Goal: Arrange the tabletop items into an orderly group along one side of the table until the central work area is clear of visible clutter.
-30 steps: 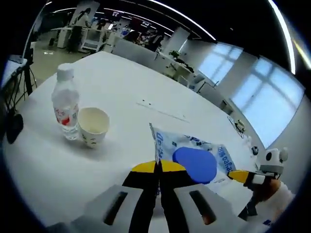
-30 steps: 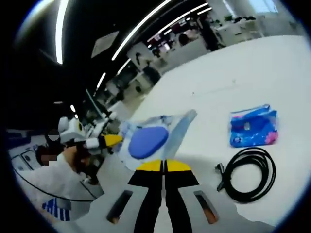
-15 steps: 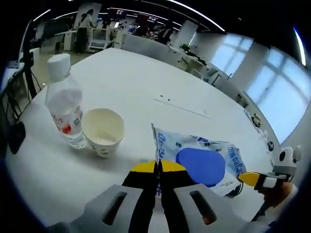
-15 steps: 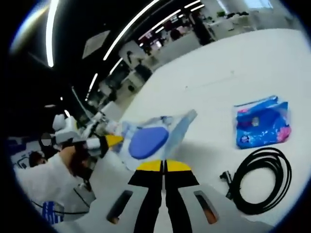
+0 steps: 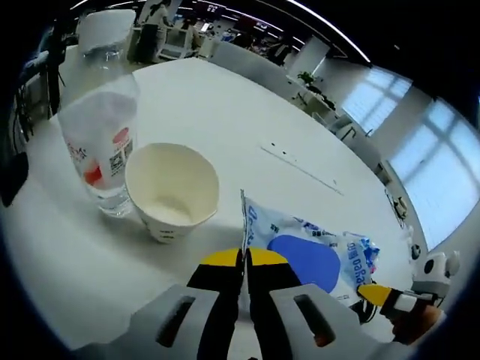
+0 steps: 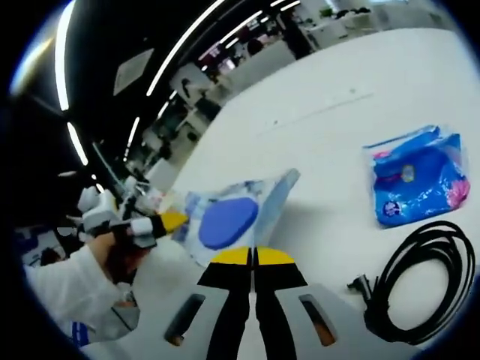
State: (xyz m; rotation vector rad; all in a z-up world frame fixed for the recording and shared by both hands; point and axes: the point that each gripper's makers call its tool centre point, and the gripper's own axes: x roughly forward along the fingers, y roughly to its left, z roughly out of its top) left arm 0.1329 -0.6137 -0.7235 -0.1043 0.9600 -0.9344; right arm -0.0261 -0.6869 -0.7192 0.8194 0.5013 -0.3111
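A clear wet-wipes pack point(image 5: 304, 251) with a blue oval lid hangs just over the white table point(image 5: 247, 120), held from two sides. My left gripper point(image 5: 244, 259) is shut on its near edge. My right gripper point(image 5: 379, 295), yellow-tipped, comes in from the lower right and grips the far end. In the right gripper view the same pack point(image 6: 229, 221) sits above my shut right gripper point(image 6: 253, 256), with the left gripper point(image 6: 161, 223) and a hand at its left end. A water bottle point(image 5: 101, 150) and a paper cup point(image 5: 171, 187) stand upright, touching, left of the pack.
A blue tissue pack point(image 6: 416, 180) lies on the table to the right. A coiled black cable point(image 6: 424, 281) lies below it. A white-sleeved arm point(image 6: 75, 289) reaches in at lower left. Office desks and windows lie beyond the table's far edge.
The left gripper view has come much closer to the bottle and cup. The right gripper view has closed in on the blue tissue pack and cable. Both grippers still hold the wipes pack.
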